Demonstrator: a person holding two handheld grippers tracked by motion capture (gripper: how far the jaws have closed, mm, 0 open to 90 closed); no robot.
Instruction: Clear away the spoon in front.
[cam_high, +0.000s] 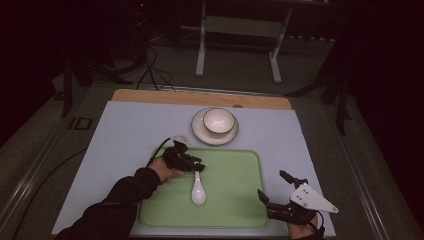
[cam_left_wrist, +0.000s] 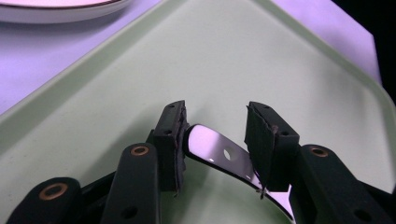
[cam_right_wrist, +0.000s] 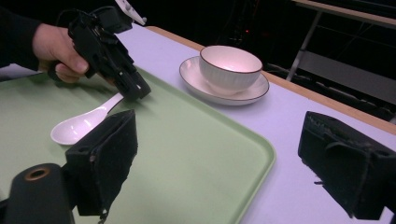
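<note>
A white ceramic spoon (cam_high: 198, 192) lies on a pale green tray (cam_high: 235, 200), bowl end toward me and handle pointing away. My left gripper (cam_high: 197, 166) is low over the handle. In the left gripper view the jaws (cam_left_wrist: 215, 114) stand apart with the handle (cam_left_wrist: 210, 144) lying loose between the pads on the tray (cam_left_wrist: 280, 56). From the right gripper view I see the spoon (cam_right_wrist: 77, 127) flat on the tray (cam_right_wrist: 196, 158) beneath the left gripper (cam_right_wrist: 135, 88). My right gripper (cam_high: 271, 183) hovers at the tray's near right corner, wide open (cam_right_wrist: 219, 123) and empty.
A white bowl (cam_high: 218, 120) sits on a saucer (cam_high: 200, 132) just beyond the tray's far edge, on a lavender mat (cam_high: 130, 130). A wooden board edge (cam_high: 200, 97) runs along the far side of the mat. Cables and a metal frame stand on the floor beyond.
</note>
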